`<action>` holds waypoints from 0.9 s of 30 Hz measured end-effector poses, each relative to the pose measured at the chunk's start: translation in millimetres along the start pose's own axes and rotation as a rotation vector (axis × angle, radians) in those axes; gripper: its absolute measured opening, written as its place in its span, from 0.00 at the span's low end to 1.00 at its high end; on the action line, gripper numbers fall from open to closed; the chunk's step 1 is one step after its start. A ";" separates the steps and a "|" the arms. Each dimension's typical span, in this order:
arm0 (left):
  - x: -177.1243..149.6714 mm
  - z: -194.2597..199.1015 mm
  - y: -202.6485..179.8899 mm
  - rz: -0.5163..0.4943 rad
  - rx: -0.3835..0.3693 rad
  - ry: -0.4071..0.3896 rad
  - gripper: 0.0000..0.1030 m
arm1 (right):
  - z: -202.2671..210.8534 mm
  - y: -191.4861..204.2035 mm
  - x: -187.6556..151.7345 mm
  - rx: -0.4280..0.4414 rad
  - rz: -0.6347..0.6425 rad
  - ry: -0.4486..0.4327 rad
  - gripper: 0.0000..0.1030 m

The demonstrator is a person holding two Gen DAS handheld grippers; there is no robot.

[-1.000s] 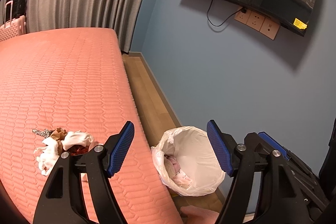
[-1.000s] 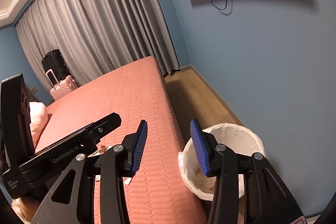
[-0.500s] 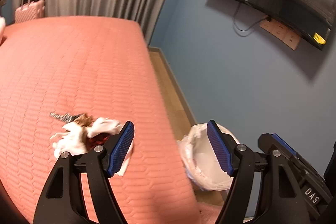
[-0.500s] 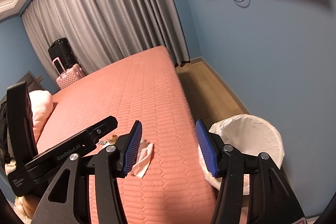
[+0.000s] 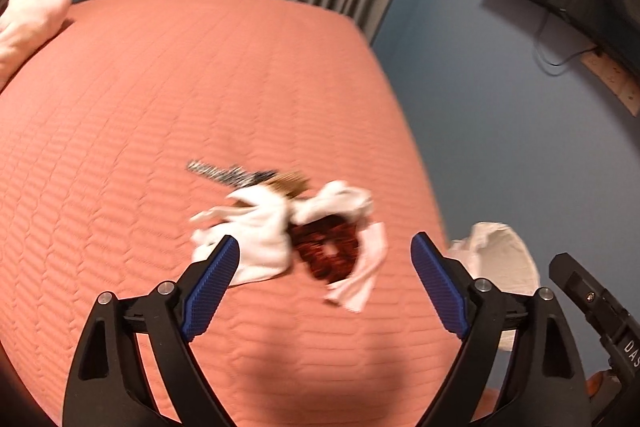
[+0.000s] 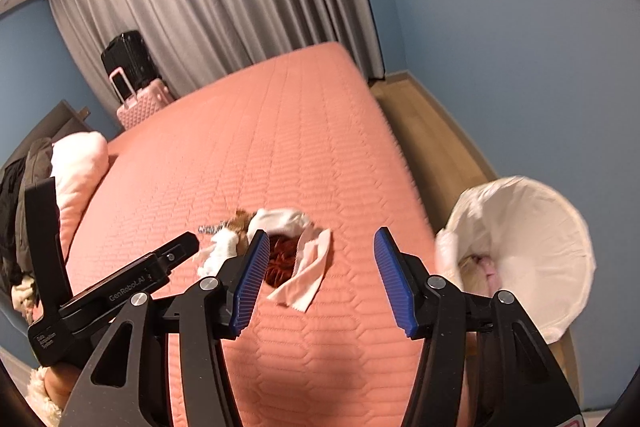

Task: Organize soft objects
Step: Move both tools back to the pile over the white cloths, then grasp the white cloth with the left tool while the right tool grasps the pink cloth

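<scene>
Both grippers empty above a tangled pile of soft things on the bed.

Left wrist view: the left gripper (image 5: 325, 255) has jaws opening wide, nothing between them, touching nothing. The white cloths (image 5: 266, 227) overlap the dark red scrunchie (image 5: 326, 251), so a grab may well lift several pieces together, or snag the bed (image 5: 160, 99) cover.
Right wrist view: the right gripper (image 6: 320, 259) stands about half open, empty, over the pale cloth strip (image 6: 308, 279). The lined bin (image 6: 532, 223) sits beside the bed; a loose pinch could drop cloth short.
</scene>
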State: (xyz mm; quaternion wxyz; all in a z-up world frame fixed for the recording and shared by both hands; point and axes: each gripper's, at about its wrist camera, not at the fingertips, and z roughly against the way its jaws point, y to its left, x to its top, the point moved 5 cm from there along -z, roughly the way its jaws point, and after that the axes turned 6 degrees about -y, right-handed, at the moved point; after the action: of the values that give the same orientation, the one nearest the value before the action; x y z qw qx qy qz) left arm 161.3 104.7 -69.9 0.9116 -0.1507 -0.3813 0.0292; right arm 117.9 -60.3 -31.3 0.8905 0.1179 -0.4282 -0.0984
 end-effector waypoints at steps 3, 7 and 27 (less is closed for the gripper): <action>-7.7 -11.1 22.7 0.027 0.031 0.030 0.81 | -20.3 8.0 -12.4 0.002 0.002 0.036 0.52; -16.0 -29.0 44.2 0.063 0.055 0.073 0.81 | -46.0 14.9 -26.0 0.002 -0.001 0.080 0.52; -18.3 -104.0 59.9 0.133 0.000 0.193 0.39 | -169.3 14.3 -66.6 -0.028 -0.050 0.263 0.51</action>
State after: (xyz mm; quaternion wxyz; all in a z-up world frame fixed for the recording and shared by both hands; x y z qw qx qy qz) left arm 225.3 132.4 -169.3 0.9402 -0.1777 -0.2809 0.0749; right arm 211.1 -7.0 -178.9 0.9379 0.1278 -0.3031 -0.1102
